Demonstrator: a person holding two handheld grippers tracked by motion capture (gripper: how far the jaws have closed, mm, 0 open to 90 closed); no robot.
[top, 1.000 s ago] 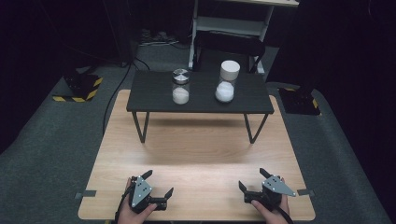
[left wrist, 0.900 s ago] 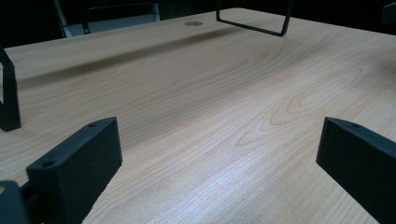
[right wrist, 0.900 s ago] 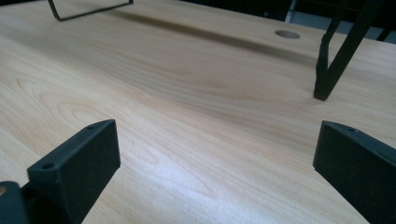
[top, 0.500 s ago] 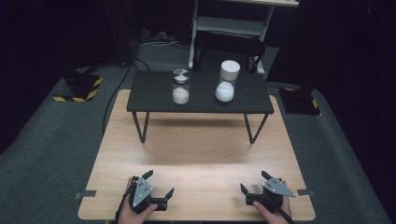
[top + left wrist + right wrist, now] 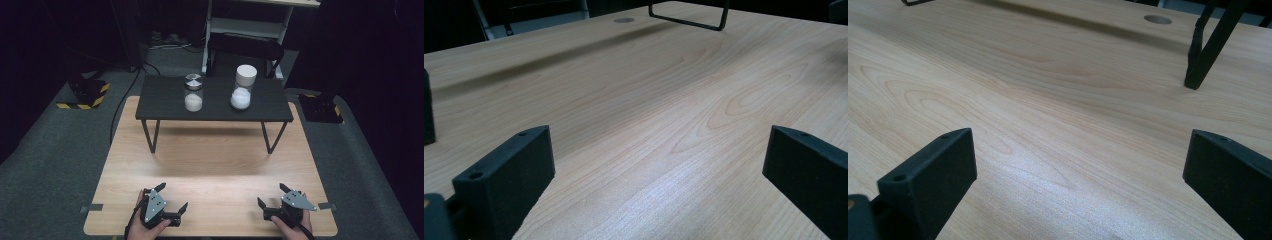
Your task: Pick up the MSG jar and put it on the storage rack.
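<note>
Both grippers rest low on the near edge of a light wooden table (image 5: 215, 165), each held by a hand. My left gripper (image 5: 172, 196) is open, its jaws angled toward the right. In the left gripper view, the left gripper (image 5: 659, 165) has bare wood between its wide-spread jaws. My right gripper (image 5: 270, 194) is open too, angled to the left. The right gripper (image 5: 1080, 165) has nothing between its jaws in its own view either. Far off, two clear jars with white contents stand on a small black table (image 5: 165, 100): a metal-lidded jar (image 5: 194, 92) and a white-lidded jar (image 5: 243, 87).
The small black table stands on thin black legs (image 5: 1205, 50) at the far half of the wooden top. A round cable hole (image 5: 1157, 19) lies in the wood near a leg. Grey carpet, a white shelf frame (image 5: 250, 25) and yellow-black striped floor blocks (image 5: 82, 97) surround the table.
</note>
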